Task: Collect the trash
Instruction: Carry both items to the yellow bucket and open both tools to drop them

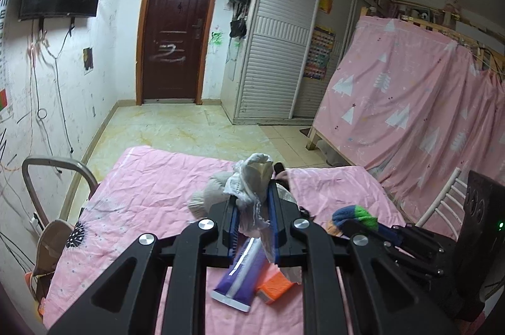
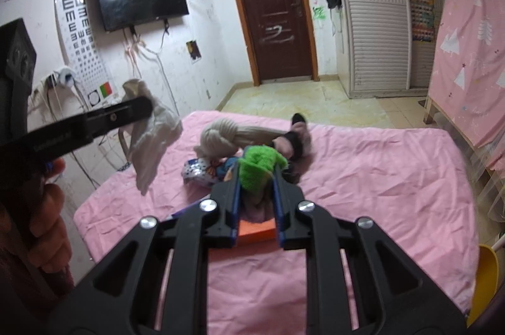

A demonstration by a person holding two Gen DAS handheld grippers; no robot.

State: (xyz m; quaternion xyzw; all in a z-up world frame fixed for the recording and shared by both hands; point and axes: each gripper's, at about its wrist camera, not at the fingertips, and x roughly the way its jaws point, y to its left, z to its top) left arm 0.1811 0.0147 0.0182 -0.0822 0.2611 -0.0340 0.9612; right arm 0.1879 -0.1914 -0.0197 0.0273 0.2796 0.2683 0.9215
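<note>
Left hand-held gripper (image 1: 252, 193) pinching white rag (image 1: 252, 177); right hand-held gripper (image 2: 256, 177) pinching green sock (image 2: 258, 166). Keep both clamped; lift clear of bed (image 2: 378, 177) before carrying.

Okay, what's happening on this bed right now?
A person is clearing items off a pink bedsheet with two handheld grippers. The left gripper is shut on a crumpled white cloth, held above the bed. The right gripper is shut on a green knitted sock. A purple tube and an orange box lie on the sheet.
</note>
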